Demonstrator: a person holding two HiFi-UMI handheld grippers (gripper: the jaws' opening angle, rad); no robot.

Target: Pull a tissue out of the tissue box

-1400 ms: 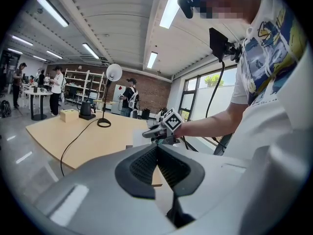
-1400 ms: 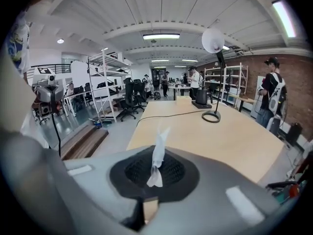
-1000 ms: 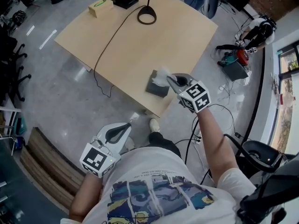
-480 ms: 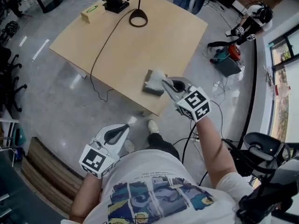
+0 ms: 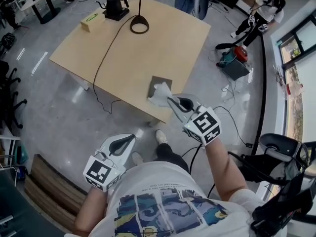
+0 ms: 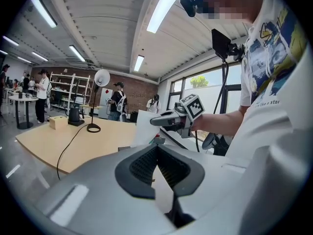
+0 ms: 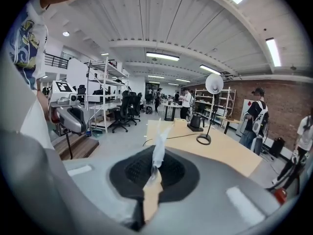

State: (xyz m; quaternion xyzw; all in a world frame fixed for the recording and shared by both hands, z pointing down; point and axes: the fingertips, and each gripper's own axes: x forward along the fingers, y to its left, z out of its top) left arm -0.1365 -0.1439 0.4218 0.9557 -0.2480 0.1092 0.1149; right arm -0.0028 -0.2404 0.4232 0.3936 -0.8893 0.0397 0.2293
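Observation:
A grey tissue box [image 5: 159,82] lies near the front edge of the tan table [image 5: 148,48]. My right gripper [image 5: 169,99] hangs over that edge, shut on a white tissue [image 5: 160,94] that trails from its tips toward the box. In the right gripper view the tissue [image 7: 159,148] stands up from the closed jaws of the right gripper [image 7: 155,164]. From the left gripper view the sheet [image 6: 144,126] hangs below the right gripper [image 6: 154,122]; its lower end is hidden. My left gripper [image 5: 131,138] is low by my body, off the table, shut and holding nothing.
At the table's far end stand a black kettle [image 5: 114,8], a lamp with a ring base [image 5: 139,23] and a wooden box [image 5: 92,21]. A black cable [image 5: 101,58] runs across the top and off the edge. Several people stand beyond the table.
The right gripper has risen and drawn back toward me with the tissue, pulling it up and away from the box. The left gripper has stayed where it was.

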